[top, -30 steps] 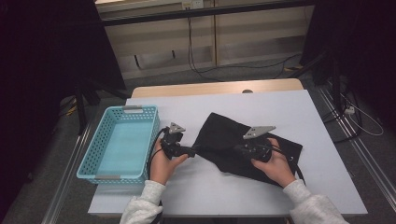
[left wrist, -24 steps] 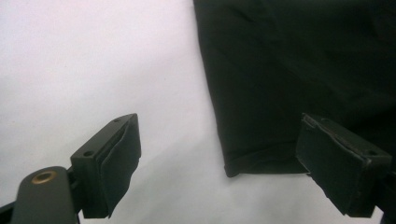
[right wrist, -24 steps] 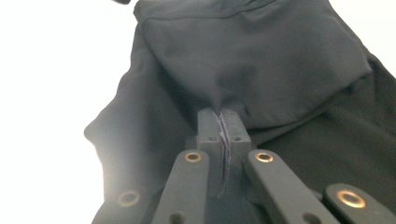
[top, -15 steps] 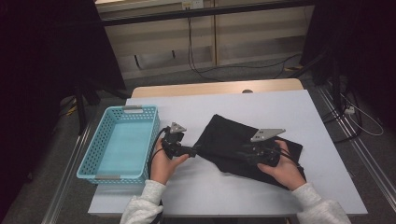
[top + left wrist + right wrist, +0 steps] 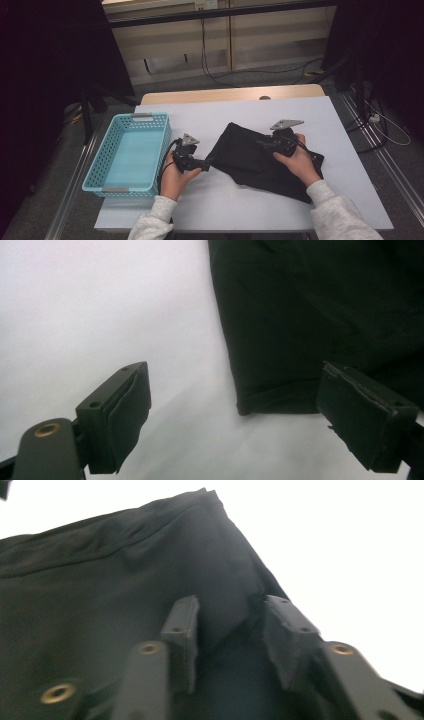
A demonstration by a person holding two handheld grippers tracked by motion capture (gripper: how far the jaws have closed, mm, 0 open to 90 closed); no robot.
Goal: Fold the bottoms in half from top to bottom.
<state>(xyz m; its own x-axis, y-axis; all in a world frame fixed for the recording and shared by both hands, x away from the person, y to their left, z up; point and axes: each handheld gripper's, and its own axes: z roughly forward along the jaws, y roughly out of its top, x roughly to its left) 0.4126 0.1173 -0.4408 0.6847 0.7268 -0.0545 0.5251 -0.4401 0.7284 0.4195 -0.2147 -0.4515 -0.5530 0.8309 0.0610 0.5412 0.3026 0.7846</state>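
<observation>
A person's two hands work grippers over a black garment (image 5: 265, 160) lying rumpled on the white surface (image 5: 220, 205); the left gripper (image 5: 204, 162), jaws spread wide and holding nothing, sits at the cloth's near left corner (image 5: 245, 407) (just short of a bite); the right gripper (image 5: 227, 635), jaws narrowed partway with a ridge of fabric between them, rests on the cloth's right half; beyond, the turquoise basket (image 5: 102, 162) stands empty, so folding or stowing appears barely begun.
</observation>
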